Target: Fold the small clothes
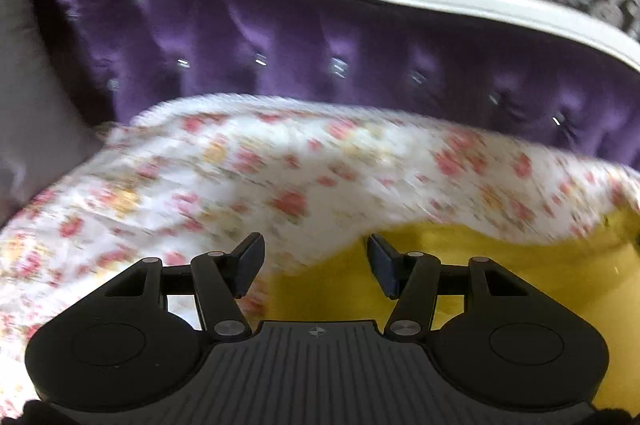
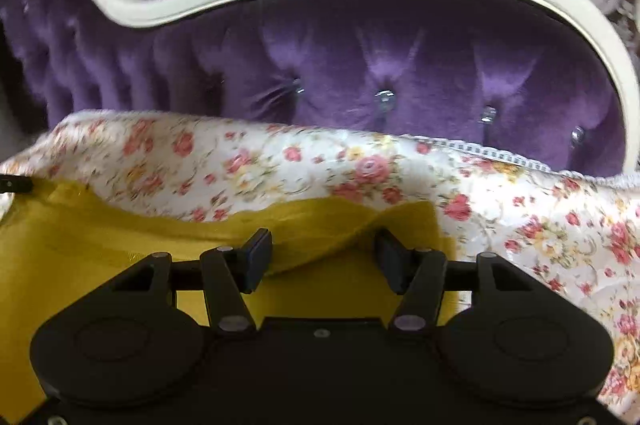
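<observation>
Cloth (image 2: 120, 253), yellow, lies on the floral cover (image 2: 520, 225). Both tools, left (image 1: 316, 267) and right (image 2: 320, 259), gape wide, holding nothing. Closing now could pinch the cover too.

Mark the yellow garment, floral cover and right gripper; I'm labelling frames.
yellow garment (image 2: 100, 245): right wrist view, flat left part.
floral cover (image 2: 320, 161): right wrist view, middle.
right gripper (image 2: 320, 259): right wrist view, gap between open fingertips.

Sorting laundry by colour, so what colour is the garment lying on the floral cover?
Mustard yellow garment, plain; clearest in the right wrist view.
</observation>
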